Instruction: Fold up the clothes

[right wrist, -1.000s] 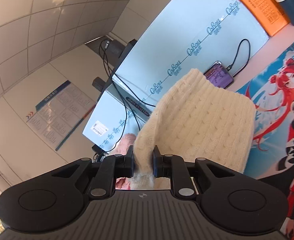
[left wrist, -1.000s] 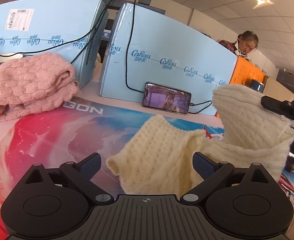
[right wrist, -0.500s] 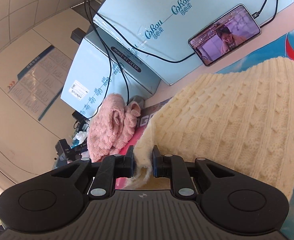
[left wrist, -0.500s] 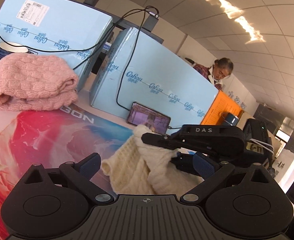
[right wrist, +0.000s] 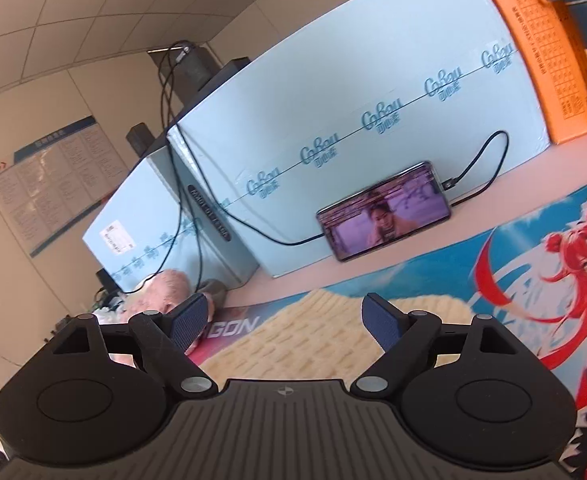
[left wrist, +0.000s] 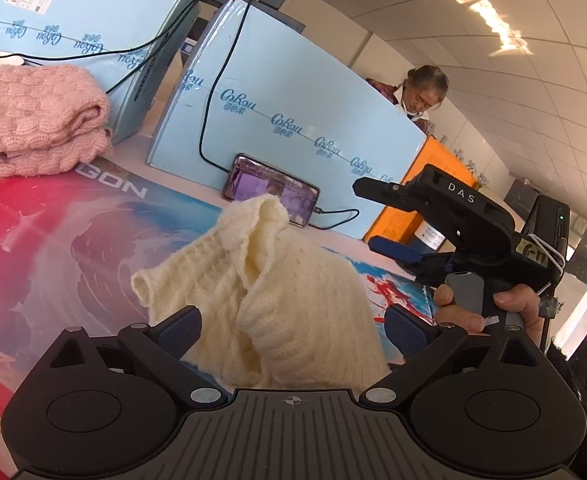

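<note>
1. Pink knitted garment point(left wrist: 33, 120): folded, at the far left of the surface, against a pale blue box point(left wrist: 69, 36); well apart from both tongs.
2. Left tongs point(left wrist: 293, 326): spread wide, gripping nothing; blue pads either side of the cream sweater point(left wrist: 277, 296), no contact visible.
3. Cream sweater: bunched on the printed mat point(left wrist: 53, 248), one fold standing up; it lies between the two tongs.
4. Phone point(left wrist: 271, 190): propped against the second blue box point(left wrist: 293, 120), screen lit, cable attached.
5. Right tongs point(right wrist: 285, 320): spread wide, empty, above the sweater; a hand point(left wrist: 489, 310) grips the handle.
</note>
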The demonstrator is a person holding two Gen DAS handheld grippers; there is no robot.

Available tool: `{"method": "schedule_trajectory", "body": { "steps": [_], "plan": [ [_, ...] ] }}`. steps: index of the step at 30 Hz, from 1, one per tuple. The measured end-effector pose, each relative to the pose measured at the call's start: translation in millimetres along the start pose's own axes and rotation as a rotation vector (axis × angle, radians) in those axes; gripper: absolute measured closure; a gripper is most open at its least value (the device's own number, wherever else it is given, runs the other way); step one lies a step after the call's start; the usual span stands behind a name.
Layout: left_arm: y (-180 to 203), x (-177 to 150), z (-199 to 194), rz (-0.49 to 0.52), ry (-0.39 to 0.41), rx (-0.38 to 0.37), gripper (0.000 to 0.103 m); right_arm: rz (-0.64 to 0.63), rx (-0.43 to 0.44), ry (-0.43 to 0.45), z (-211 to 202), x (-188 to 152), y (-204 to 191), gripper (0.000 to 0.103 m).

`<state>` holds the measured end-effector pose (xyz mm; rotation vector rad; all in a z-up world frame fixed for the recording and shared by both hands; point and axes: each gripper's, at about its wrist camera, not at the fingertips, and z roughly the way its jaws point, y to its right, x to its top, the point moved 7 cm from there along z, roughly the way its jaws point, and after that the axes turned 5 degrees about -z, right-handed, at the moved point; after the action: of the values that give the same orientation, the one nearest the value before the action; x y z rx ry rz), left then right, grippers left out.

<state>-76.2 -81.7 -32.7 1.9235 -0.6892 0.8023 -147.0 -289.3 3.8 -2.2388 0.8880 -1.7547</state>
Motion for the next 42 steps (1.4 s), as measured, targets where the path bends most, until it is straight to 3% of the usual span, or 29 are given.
{"method": "schedule_trajectory", "body": {
  "steps": [2, 4, 6, 7, 10, 13, 15, 21, 27, 32, 35, 36, 37, 39, 42],
  "plan": [
    [0.0, -1.4, 6.4, 0.023, -0.013, 0.048, 0.013, 0.037, -0.041, 0.018, 0.3, -1.4, 20.5, 0.02],
    [0.6, -1.9, 10.2, 0.057, -0.013, 0.08, 0.053, 0.091, -0.041, 0.02, 0.6, -5.2, 37.7, 0.02],
    [4.1, 3.2, 8.0, 0.084, 0.017, 0.08, 0.072, 0.125, -0.043, 0.012, 1.6, -9.4, 49.6, 0.02],
    [5.9, 5.8, 6.8, 0.098, 0.032, 0.081, 0.079, 0.131, -0.047, 0.006, 2.2, -11.6, 53.4, 0.02],
    [11.3, 13.4, 3.3, 0.139, 0.077, 0.081, 0.085, 0.11, -0.092, 0.012, 2.1, -14.9, 59.8, 0.02],
    [16.9, 21.0, -0.4, 0.18, 0.123, 0.082, 0.085, 0.124, -0.09, 0.025, -1.1, -15.4, 63.4, 0.02],
    [7.4, 27.1, -0.7, 0.164, 0.136, 0.122, 0.085, 0.134, -0.091, 0.029, -2.0, -15.2, 64.1, 0.02],
    [-34.5, 16.8, 17.0, 0.115, 0.054, 0.299, 0.083, 0.158, -0.106, -0.01, 3.5, -20.3, 66.0, 0.02],
    [-43.3, 20.3, 24.2, 0.16, 0.029, 0.332, 0.079, 0.202, -0.103, -0.059, 9.6, -27.4, 72.1, 0.019],
    [-52.2, 20.9, 23.1, 0.105, 0.026, 0.292, 0.077, 0.29, 0.002, -0.149, 21.1, -39.1, 70.7, 0.019],
    [-55.3, 21.9, 19.2, 0.076, 0.042, 0.291, 0.064, 0.263, 0.009, -0.159, 23.7, -41.8, 65.0, 0.021],
    [-56.1, 22.6, 16.1, 0.064, 0.053, 0.294, 0.053, 0.259, 0.02, -0.169, 25.2, -43.4, 62.7, 0.023],
    [-56.9, 23.3, 12.6, 0.05, 0.064, 0.295, 0.039, 0.254, 0.031, -0.178, 26.6, -45.0, 60.4, 0.033],
    [-58.8, 23.7, 5.5, 0.016, 0.078, 0.29, 0.024, 0.24, 0.029, -0.206, 30.4, -49.5, 58.1, 0.054],
    [-61.3, 21.4, -3.2, -0.02, 0.074, 0.278, 0.022, 0.21, 0.003, -0.21, 31.4, -52.1, 57.1, 0.067]
  ]
}}
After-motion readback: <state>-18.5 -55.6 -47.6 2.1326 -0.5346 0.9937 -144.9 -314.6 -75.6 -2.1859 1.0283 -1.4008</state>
